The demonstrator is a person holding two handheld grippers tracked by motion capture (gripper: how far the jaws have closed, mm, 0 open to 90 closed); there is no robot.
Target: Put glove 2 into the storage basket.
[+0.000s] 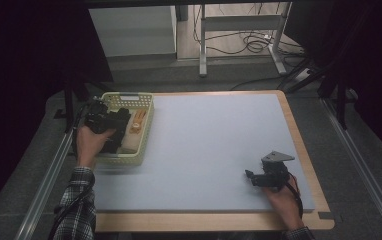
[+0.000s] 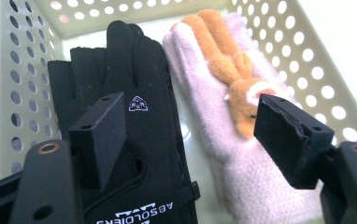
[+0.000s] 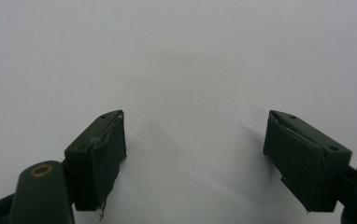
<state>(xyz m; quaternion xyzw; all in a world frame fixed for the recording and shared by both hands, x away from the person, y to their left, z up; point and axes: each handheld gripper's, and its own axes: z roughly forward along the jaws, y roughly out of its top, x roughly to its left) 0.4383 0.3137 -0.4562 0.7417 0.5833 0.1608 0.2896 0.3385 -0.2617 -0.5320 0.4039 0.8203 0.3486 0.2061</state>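
Observation:
A pale yellow perforated basket stands at the table's left edge. Inside it lie a black glove with white lettering and a pale pink fuzzy glove with an orange animal patch. My left gripper hangs open just above both gloves, one jaw over the black glove, the other over the pink one, holding nothing. In the high view the left gripper sits over the basket. My right gripper rests open near the table's right front, its jaws wide apart over bare grey mat.
The grey mat covers most of the wooden table. Metal rails run along both sides. A white table frame and cables stand on the floor beyond the far edge.

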